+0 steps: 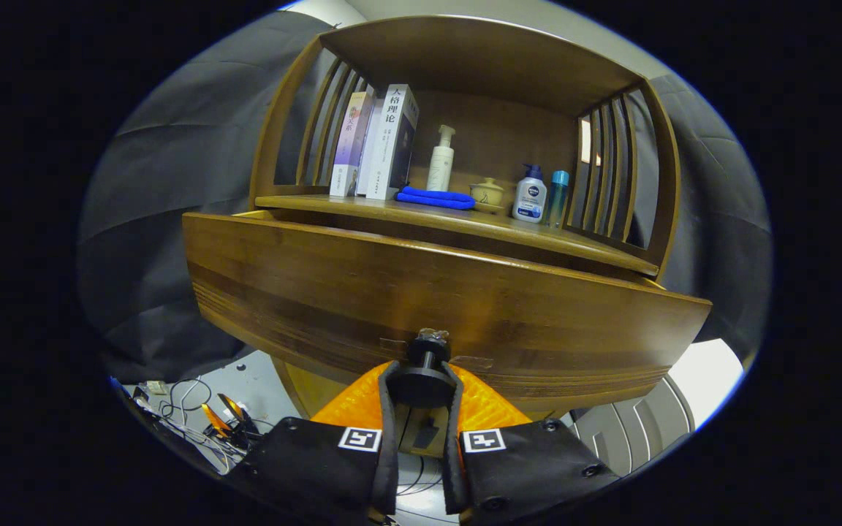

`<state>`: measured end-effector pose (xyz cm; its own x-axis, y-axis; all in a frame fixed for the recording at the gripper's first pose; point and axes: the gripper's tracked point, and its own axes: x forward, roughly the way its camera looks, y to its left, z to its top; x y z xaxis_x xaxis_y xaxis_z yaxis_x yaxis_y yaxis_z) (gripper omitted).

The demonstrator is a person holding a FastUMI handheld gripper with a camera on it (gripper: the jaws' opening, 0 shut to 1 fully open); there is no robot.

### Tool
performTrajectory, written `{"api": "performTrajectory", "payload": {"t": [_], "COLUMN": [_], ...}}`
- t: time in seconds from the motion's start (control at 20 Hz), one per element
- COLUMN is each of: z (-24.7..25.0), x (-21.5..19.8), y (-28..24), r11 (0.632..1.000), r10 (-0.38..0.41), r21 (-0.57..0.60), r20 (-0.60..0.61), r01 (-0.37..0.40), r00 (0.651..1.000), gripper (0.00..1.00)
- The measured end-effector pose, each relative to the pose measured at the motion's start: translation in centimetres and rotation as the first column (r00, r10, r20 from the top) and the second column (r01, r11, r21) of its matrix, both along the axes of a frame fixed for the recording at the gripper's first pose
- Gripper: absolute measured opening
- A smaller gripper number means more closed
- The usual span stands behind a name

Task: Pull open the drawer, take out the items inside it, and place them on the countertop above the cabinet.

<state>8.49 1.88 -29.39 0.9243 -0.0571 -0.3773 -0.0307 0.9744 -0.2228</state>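
Fingers (422, 380) clamping drawer knob (422, 382), wooden countertop (457, 221).

Books (377, 142), 3 bottles (441, 158), blue cloth (435, 197), lidded cup (487, 193).

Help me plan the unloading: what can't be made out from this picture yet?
- Drawer contents: the drawer front, gripper view, blocks any look inside.
- Cabinet below the drawer: hidden by the front and the hand-held gripper, whose fingers clamp the knob.
- Shelf space behind the books: covered by them.
- Floor clutter by the cables: too small to identify.
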Motion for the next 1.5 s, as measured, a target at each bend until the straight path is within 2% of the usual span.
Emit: {"api": "performTrajectory", "payload": {"t": [0.45, 0.65, 1.3, 1.4, 1.5], "z": [-0.4, -0.4, -0.7, -0.6, -0.9], "x": [-4.4, -5.7, -7.4, -7.3, -7.6], "y": [0.8, 1.2, 1.6, 1.7, 2.1], "r11": [1.0, 0.997, 0.998, 0.998, 0.996], "r10": [0.021, 0.058, 0.068, 0.064, 0.084], "r21": [-0.013, -0.042, -0.009, -0.003, 0.014], "r20": [-0.011, 0.002, -0.035, -0.044, -0.074], "r01": [-0.021, -0.058, -0.068, -0.064, -0.083], "r00": [1.0, 0.998, 0.997, 0.997, 0.994], "gripper": [0.27, 0.27, 0.27, 0.32, 0.55]}}
